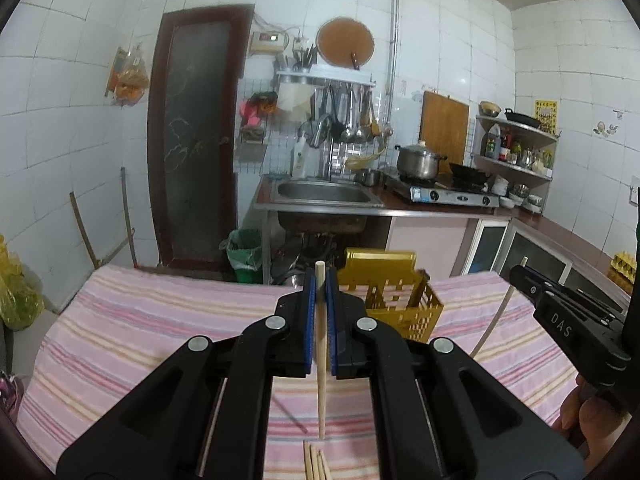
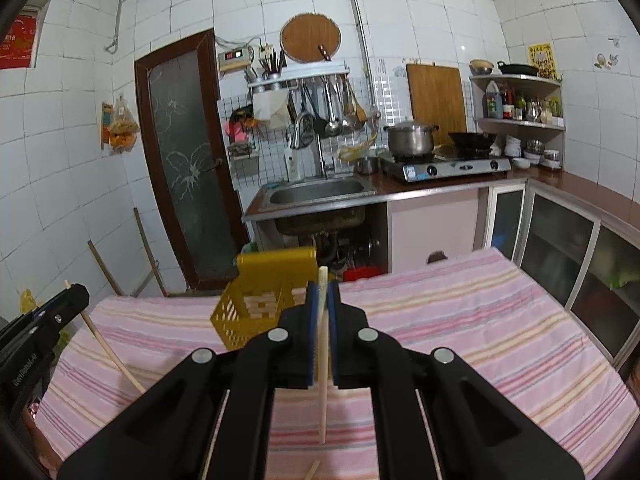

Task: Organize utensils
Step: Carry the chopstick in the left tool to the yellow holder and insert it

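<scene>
Chopsticks (image 1: pixel 320 360) are clamped upright, one in each closed gripper (image 1: pixel 319 280), above the tabletop (image 1: pixel 140 340) short of the basket (image 1: pixel 394 304) at its far edge; a tilted chopstick could catch the basket rim.

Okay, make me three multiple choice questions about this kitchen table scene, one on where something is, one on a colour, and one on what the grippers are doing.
1. Where does the utensil basket stand?
A. on the striped cloth
B. in the sink
C. on the stove

2. What colour is the basket?
A. red
B. yellow
C. white

3. What is the state of the left gripper and the right gripper?
A. both open and empty
B. each shut on one chopstick
C. only the left one holds something

Answers: 1 A, it sits on the striped cloth at the far edge of the table. 2 B, its slotted walls are yellow. 3 B, the left chopstick and the right chopstick are each clamped between blue pads.
</scene>
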`<control>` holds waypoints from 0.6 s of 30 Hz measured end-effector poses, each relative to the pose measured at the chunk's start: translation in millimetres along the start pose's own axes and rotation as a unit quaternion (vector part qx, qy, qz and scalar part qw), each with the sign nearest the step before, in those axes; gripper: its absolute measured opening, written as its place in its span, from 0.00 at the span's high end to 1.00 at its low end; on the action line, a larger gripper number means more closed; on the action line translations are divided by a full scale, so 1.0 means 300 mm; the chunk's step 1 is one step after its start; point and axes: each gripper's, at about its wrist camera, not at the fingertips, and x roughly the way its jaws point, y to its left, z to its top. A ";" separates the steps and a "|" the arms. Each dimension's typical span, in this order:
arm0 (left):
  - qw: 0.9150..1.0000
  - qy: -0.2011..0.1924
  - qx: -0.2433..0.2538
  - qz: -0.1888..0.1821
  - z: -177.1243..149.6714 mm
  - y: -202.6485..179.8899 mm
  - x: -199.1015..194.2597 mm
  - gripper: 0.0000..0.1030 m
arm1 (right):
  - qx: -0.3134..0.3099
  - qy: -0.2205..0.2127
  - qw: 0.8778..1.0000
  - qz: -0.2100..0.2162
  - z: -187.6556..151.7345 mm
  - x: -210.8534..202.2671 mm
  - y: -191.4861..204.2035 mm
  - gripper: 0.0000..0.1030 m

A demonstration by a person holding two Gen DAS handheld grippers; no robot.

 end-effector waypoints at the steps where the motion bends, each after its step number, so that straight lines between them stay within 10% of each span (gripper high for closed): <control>1: 1.000 -0.006 0.001 -0.002 0.022 -0.004 0.000 0.96 | 0.001 -0.007 1.000 0.000 0.031 -0.002 -0.001 0.94; 18: 0.993 -0.114 -0.010 -0.020 0.385 -0.105 0.158 0.96 | 0.004 -0.096 0.995 -0.002 0.398 0.087 0.028 0.95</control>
